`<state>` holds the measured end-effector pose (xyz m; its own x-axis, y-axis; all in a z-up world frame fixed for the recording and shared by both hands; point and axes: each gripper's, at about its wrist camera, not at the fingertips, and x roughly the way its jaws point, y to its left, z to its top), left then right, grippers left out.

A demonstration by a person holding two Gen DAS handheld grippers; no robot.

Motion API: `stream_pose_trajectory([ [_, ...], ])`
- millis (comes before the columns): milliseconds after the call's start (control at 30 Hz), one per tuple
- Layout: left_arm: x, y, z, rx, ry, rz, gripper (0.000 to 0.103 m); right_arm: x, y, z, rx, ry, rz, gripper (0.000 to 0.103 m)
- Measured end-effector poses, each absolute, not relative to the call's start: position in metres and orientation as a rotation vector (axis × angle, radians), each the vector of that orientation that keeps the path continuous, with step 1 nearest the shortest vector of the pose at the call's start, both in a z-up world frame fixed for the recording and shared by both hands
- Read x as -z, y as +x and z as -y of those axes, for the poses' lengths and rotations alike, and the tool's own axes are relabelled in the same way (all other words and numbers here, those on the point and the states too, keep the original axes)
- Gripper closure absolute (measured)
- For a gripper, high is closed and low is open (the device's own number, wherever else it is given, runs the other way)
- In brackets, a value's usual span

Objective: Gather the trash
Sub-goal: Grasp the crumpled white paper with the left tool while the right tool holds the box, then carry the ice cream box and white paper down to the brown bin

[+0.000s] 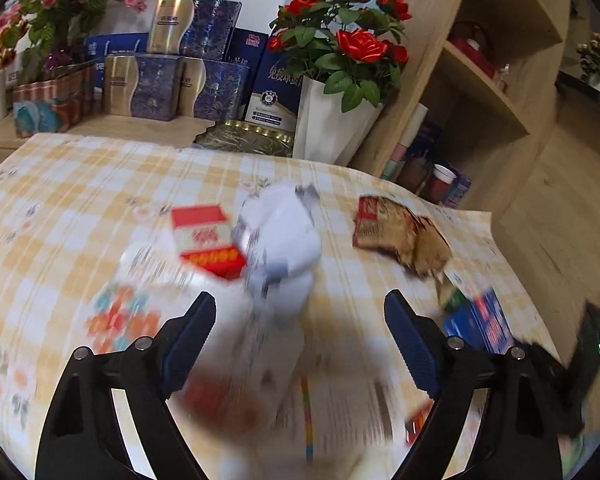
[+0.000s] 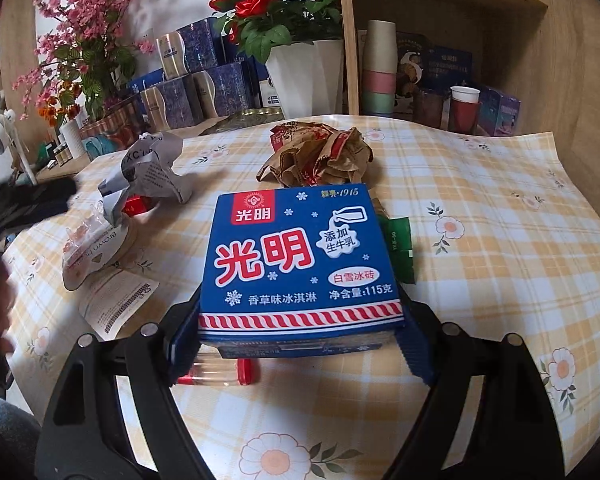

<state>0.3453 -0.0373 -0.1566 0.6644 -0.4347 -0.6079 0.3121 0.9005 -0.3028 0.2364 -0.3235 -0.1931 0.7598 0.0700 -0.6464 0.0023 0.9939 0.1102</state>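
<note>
Right hand-held gripper (image 2: 300, 344) pinches the blue ice-cream box (image 2: 300, 260) between its 2 pads, low over the checked surface (image 2: 480, 200). Left hand-held gripper (image 1: 300, 320) is spread with nothing between its fingers — crumpled white paper (image 1: 280, 236) lies just ahead, brown wrapper (image 1: 404, 236) well to its right; view blurred.

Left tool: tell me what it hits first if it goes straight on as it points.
Most likely the crumpled white paper, which lies dead ahead between the open fingers of the left tool. The picture is blurred, so depth is uncertain.
</note>
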Motion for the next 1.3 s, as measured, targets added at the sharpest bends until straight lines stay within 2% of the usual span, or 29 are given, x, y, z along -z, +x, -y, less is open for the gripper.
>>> stream_pose_trajectory([
  [167,0.164,0.39,0.065,0.37,-0.102,-0.763,0.021,0.193,0.236,0.322,-0.054,0.102,-0.71,0.022],
  [267,0.173,0.404,0.081,0.314,-0.013,-0.764,0.027,0.194,0.237,0.323,-0.058,0.111,-0.716,0.022],
  [300,0.178,0.409,0.086,0.305,0.027,-0.778,0.042,0.194,0.238,0.323,-0.058,0.114,-0.717,0.022],
  [333,0.182,0.41,0.089,0.295,0.062,-0.787,0.062,0.194,0.238,0.324,-0.057,0.12,-0.718,0.022],
  [367,0.184,0.409,0.091,0.279,0.101,-0.789,0.064,0.194,0.238,0.325,-0.057,0.124,-0.719,0.022],
  [667,0.146,0.354,0.069,0.356,0.069,-0.698,0.066,0.19,0.232,0.324,-0.039,0.118,-0.688,0.022],
  [900,0.104,0.268,0.043,0.403,0.058,-0.599,0.066,0.175,0.202,0.317,-0.04,0.163,-0.676,0.022],
  [1300,0.102,0.123,0.005,0.408,-0.015,-0.563,0.066,0.153,0.108,0.298,-0.035,0.205,-0.664,0.022],
])
